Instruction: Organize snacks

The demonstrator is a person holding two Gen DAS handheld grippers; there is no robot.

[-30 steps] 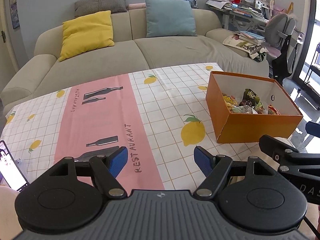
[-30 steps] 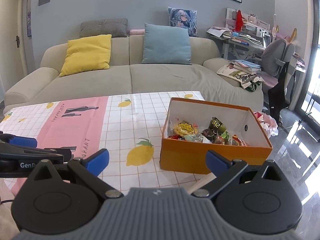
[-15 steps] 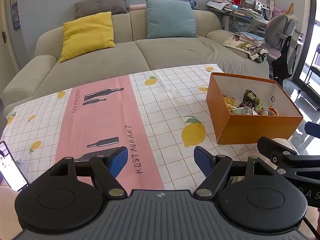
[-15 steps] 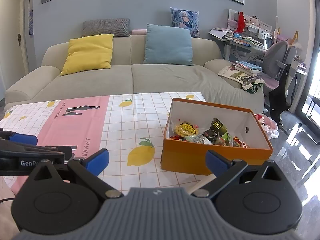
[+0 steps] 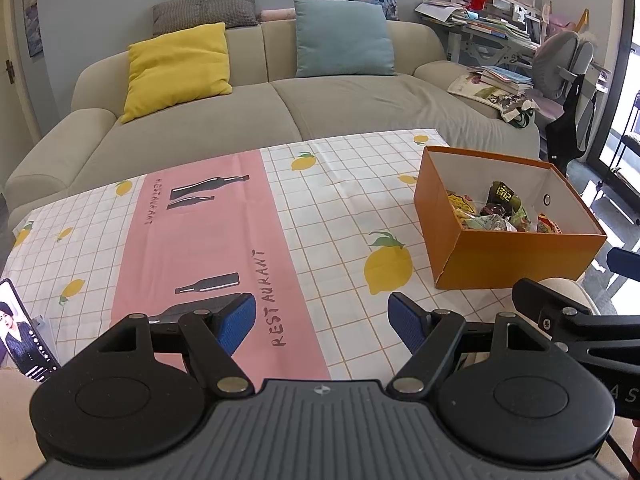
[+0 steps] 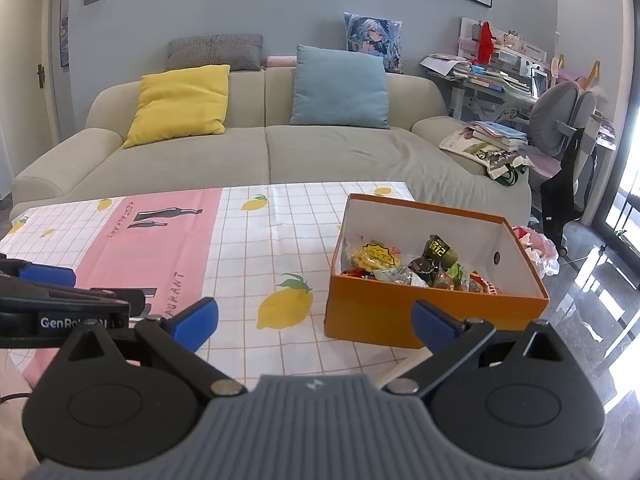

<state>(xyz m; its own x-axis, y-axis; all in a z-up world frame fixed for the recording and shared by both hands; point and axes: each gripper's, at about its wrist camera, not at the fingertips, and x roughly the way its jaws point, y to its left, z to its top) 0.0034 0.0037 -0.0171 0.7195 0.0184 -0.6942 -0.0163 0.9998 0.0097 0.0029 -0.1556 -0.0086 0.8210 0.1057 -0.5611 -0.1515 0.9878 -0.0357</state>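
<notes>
An orange box (image 5: 512, 256) (image 6: 400, 316) stands at the right end of the table, holding several wrapped snacks (image 5: 498, 212) (image 6: 416, 264). My left gripper (image 5: 322, 326) hovers open over the tablecloth's near edge, left of the box, with nothing between its blue pads. My right gripper (image 6: 314, 322) is open too, low at the table's front edge, just before the box's near left corner. Each gripper shows at the edge of the other's view.
A pink and white lemon-print tablecloth (image 5: 248, 236) covers the table. A phone (image 5: 24, 332) leans at the near left. Behind the table is a beige sofa (image 6: 256, 148) with yellow and blue cushions. A cluttered desk and grey chair (image 6: 560, 120) stand at the right.
Both views have lifted and drawn back a little, so the table and box sit slightly lower in frame. Both grippers stay open and the box has not moved.
</notes>
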